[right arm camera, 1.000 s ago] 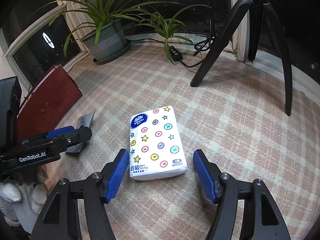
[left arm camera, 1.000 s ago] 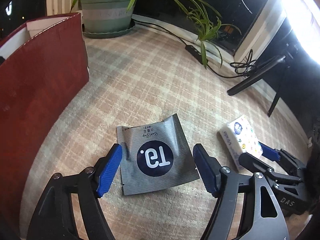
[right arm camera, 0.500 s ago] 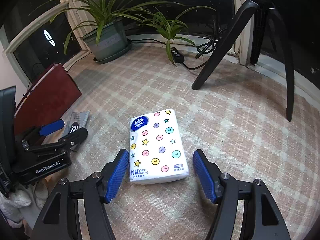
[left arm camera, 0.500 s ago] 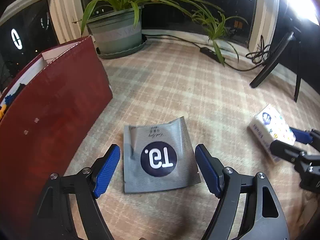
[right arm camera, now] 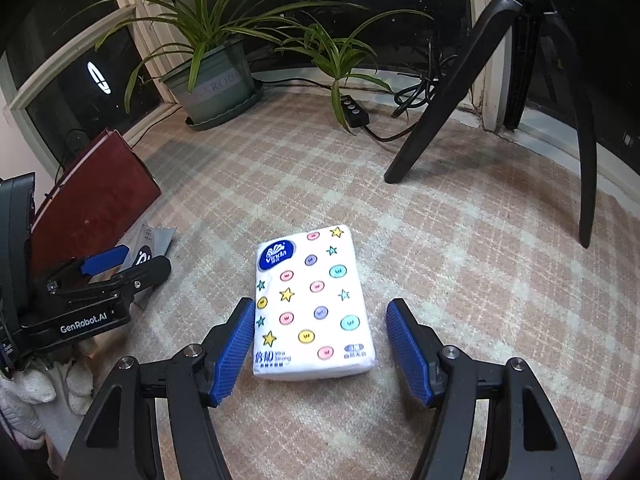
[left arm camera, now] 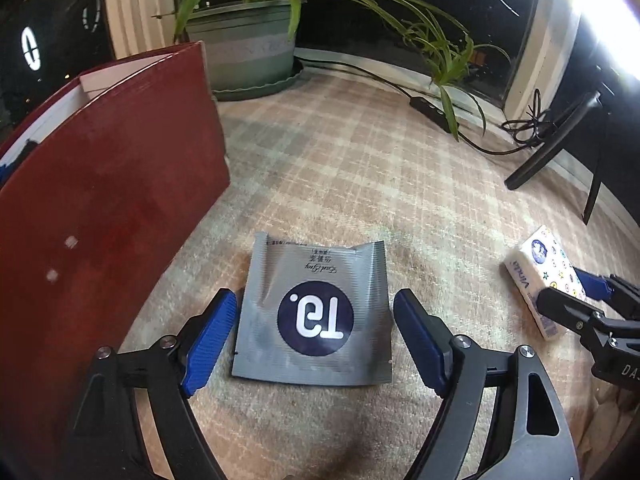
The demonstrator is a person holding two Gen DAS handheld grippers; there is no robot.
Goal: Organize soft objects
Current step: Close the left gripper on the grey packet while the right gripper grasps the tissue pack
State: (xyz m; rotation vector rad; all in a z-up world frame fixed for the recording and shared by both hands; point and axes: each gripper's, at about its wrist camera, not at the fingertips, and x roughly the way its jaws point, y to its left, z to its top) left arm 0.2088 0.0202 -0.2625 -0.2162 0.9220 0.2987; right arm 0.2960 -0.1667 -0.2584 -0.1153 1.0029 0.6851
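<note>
A flat silver pouch (left arm camera: 316,312) with a dark round "T9" mark lies on the checked cloth. It lies between the blue pads of my left gripper (left arm camera: 314,340), whose jaws are opening and do not touch it. A white tissue pack (right arm camera: 314,300) printed with stars and dots lies between the pads of my right gripper (right arm camera: 322,350), which is open; the right pad stands clear of it. The right wrist view shows the left gripper (right arm camera: 120,264) over the pouch (right arm camera: 156,236). The left wrist view shows the right gripper (left arm camera: 580,300) at the tissue pack (left arm camera: 536,264).
A dark red box (left arm camera: 100,200) with a white inside stands upright just left of the pouch. At the back are a potted plant (left arm camera: 240,52), a power strip (right arm camera: 354,110) with cables, and black tripod legs (right arm camera: 440,100). White fleecy fabric (right arm camera: 24,400) shows at the lower left.
The left gripper has turned, so the pouch now sits square between its fingers, and its jaws stand a little wider. The right gripper and the tissue pack have not moved.
</note>
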